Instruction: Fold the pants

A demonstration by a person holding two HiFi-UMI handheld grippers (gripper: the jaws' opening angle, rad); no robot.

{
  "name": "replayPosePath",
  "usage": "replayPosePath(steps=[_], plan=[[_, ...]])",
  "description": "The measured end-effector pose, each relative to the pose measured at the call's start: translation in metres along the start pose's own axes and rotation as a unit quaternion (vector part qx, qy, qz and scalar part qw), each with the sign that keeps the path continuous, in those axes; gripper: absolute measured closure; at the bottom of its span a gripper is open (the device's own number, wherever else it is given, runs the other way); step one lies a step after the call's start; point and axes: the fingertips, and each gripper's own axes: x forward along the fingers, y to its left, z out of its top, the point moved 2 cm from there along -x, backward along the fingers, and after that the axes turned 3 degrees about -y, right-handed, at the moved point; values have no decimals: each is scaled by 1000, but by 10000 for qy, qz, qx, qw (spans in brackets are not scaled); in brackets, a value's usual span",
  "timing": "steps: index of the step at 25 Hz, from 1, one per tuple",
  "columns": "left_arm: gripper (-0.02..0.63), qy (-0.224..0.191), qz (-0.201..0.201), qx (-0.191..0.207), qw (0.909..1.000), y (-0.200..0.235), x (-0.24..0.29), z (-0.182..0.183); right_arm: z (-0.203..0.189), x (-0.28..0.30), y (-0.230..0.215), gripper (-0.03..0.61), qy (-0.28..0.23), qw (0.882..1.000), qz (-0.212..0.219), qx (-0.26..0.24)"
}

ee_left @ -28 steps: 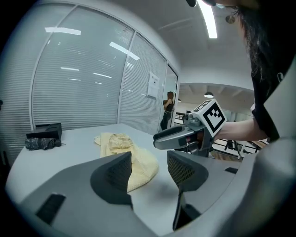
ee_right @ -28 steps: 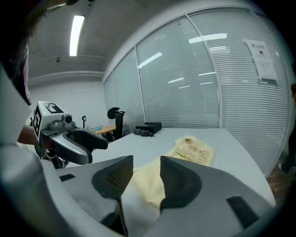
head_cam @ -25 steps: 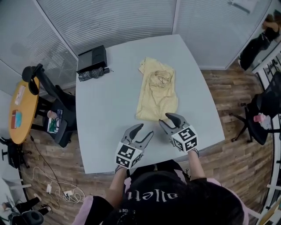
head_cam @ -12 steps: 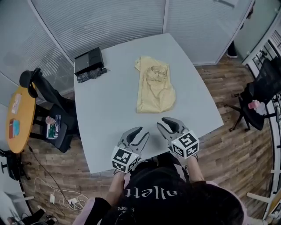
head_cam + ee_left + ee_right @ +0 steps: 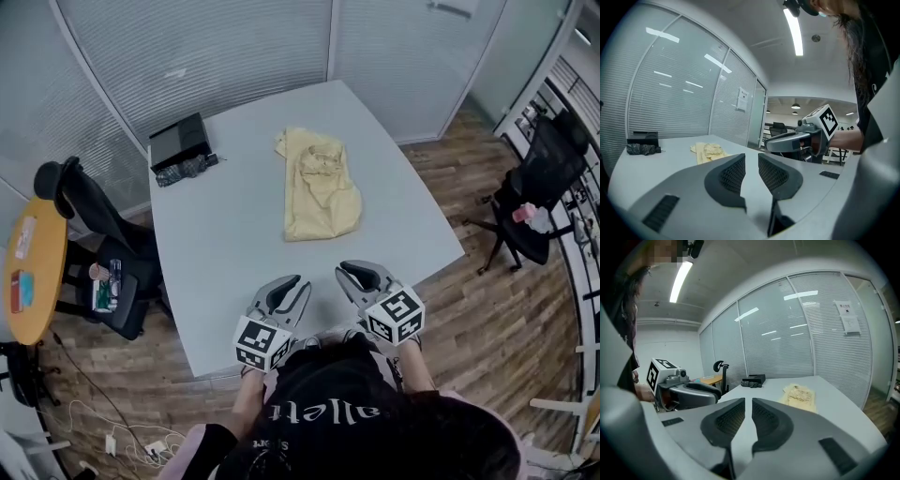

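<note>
The empty left claw [image 5: 292, 283] and right claw [image 5: 349, 272] have just been closing, now nearly together. Kept so, they would likely shove the crumpled pants [image 5: 319, 183].

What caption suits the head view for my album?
Yellow pants lie on the grey table; the empty left tongs and right tongs have just been closing near its edge.

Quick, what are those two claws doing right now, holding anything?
Left gripper: open a little, just been closing, empty.
Right gripper: narrow gap left, just been closing, empty.
</note>
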Motion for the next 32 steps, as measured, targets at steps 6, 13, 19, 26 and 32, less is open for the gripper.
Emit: replayPosePath(steps=[6,13,19,26,32], plan=[[518,-156,18,12,9999,-9,-4,10,9,-13,6,526,4,9998,42,-218],[520,-253,35,43,9997,-39,-2,18,7,-43,12,526,50,9989,196,-420],[520,-253,137,85,9995,-83,-1,18,1,-83,14,532,-21,9980,346,-525],[520,-195,440,52,9988,-137,-16,8,-11,-130,23,543,-154,9968,556,-548],[520,-152,714,8,9973,-181,-34,-6,-24,-166,38,549,-251,9950,750,-608]])
